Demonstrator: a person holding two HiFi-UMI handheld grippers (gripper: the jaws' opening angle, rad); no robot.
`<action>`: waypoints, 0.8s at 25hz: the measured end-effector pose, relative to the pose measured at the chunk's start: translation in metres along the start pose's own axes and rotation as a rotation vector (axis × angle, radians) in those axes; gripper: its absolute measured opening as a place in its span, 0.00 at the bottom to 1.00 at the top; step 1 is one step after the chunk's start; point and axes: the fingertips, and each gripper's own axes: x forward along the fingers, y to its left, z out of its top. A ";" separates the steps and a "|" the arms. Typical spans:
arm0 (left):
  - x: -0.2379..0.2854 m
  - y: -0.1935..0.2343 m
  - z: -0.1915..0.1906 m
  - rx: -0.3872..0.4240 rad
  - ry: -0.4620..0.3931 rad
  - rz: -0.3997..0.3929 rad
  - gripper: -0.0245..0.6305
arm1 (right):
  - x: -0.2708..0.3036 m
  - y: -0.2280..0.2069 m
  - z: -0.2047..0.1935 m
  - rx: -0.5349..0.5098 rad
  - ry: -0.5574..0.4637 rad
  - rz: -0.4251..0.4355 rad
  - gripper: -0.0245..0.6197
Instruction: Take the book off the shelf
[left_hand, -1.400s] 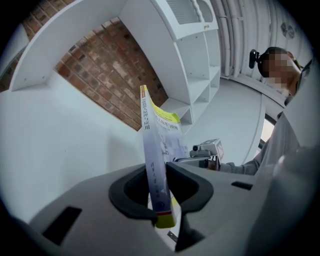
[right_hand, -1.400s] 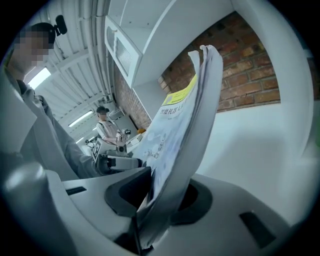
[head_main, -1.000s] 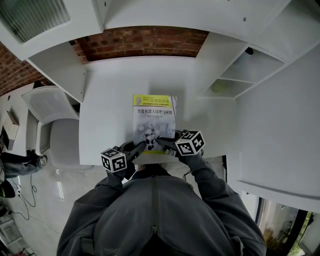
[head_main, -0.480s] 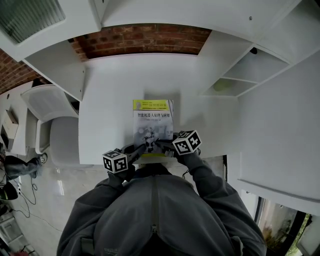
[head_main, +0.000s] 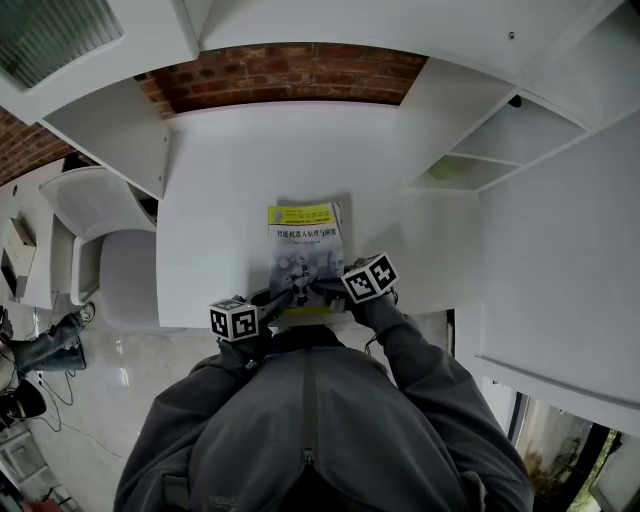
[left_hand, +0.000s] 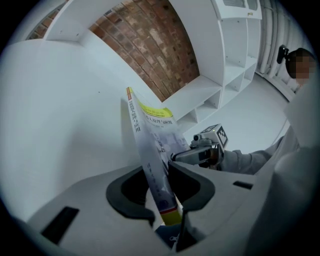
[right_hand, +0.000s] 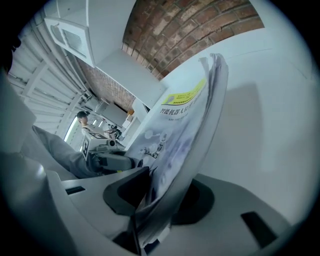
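Spreading below the white shelves, the broad white counter (head_main: 220, 200) has the thin, pale-covered, yellow-banded paperback book (head_main: 305, 240) low over it or resting on it, I can't tell which. The book's long axis runs away from the person toward the brick wall. The left gripper (head_main: 283, 297) and right gripper (head_main: 320, 288) meet its near short edge, neither nearer. Both sets of fingers (left_hand: 189, 181) have just been opening slightly, partly spread, pads touching the book between them.

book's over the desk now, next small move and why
Probably lower the yellow-and-grey paperback book the last bit onto the white desk. The left gripper and right gripper grip its near edge, their jaws have just been opening, and it looks tilted off the surface.
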 end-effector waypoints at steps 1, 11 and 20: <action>0.000 0.001 -0.001 -0.007 0.002 0.003 0.22 | 0.001 -0.001 -0.001 0.007 0.003 -0.001 0.27; 0.004 0.007 -0.006 -0.031 0.018 0.036 0.23 | 0.007 -0.016 -0.008 0.076 -0.001 -0.033 0.30; 0.004 0.009 -0.014 0.010 0.092 0.077 0.26 | 0.006 -0.018 -0.013 0.129 -0.007 -0.067 0.32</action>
